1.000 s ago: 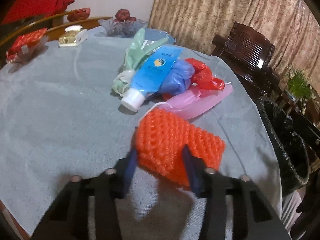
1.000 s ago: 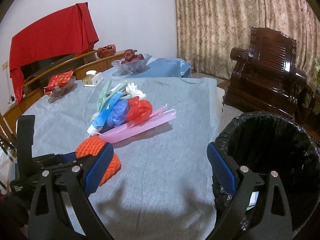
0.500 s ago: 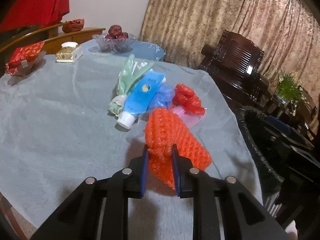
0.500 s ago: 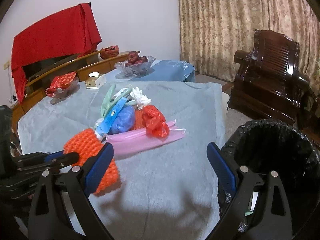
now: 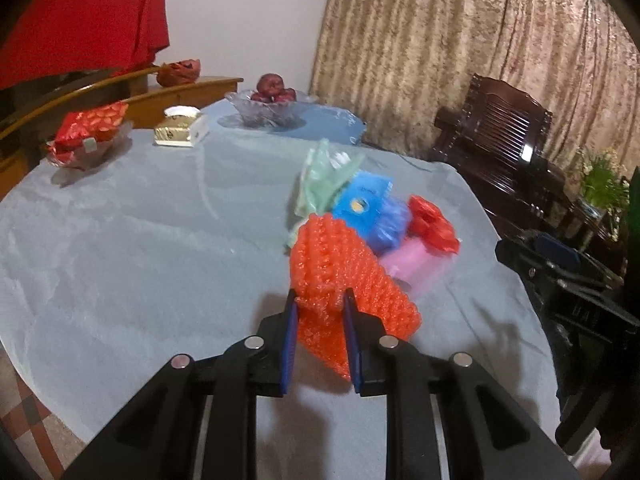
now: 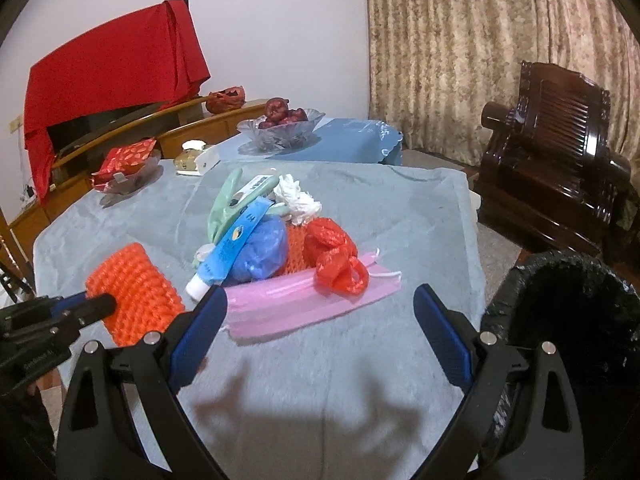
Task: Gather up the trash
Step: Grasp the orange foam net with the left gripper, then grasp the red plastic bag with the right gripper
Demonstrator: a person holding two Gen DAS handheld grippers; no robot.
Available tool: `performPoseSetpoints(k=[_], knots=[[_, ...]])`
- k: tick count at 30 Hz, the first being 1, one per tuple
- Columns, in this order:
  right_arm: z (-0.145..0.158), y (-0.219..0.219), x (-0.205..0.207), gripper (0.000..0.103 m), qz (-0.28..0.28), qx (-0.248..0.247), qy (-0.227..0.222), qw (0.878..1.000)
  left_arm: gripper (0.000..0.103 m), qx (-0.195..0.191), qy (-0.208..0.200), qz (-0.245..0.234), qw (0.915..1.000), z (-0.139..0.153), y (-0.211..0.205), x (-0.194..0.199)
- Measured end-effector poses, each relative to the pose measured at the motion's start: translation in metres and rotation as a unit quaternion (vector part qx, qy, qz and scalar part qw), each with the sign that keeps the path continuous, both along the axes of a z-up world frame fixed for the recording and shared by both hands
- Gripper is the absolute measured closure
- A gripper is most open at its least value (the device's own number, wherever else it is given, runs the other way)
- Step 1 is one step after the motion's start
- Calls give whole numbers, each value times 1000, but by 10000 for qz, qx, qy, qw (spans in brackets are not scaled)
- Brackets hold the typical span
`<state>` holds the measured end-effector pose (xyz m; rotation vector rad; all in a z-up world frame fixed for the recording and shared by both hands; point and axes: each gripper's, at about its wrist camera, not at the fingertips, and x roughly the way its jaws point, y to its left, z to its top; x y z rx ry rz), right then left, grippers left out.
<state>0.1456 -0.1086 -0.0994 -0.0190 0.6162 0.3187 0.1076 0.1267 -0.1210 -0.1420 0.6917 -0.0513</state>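
Observation:
My left gripper (image 5: 319,304) is shut on an orange foam net (image 5: 340,268) and holds it lifted above the grey tablecloth; it also shows in the right wrist view (image 6: 132,294). My right gripper (image 6: 318,312) is open and empty, above the cloth just in front of the trash pile. The pile holds a pink bag (image 6: 308,298), a red bag (image 6: 334,262), a blue tube (image 6: 230,250), a blue bag (image 6: 262,252), a green bag (image 6: 224,204) and white paper (image 6: 298,200). A black-lined trash bin (image 6: 568,328) stands to the right of the table.
A glass fruit bowl (image 6: 280,130), a gold box (image 6: 192,160) and a red packet in a dish (image 6: 124,168) sit at the table's far side. A dark wooden armchair (image 6: 560,160) stands right of the table. The tablecloth (image 6: 340,380) hangs over the near edge.
My left gripper closed on the orange net and lifted it off the cloth. The right gripper moved in closer to the pile and stayed open.

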Motion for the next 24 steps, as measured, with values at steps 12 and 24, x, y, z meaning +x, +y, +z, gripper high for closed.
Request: performPoseSetpoints(k=[12,24], knots=[[-28,11,68,30,-135,-208,260,9994,82,-142,-252,200,9994,7,4,52],[-54,19,93,86,181,-203,864,9959,82,-167,-110,223,9996,-2,0,72]])
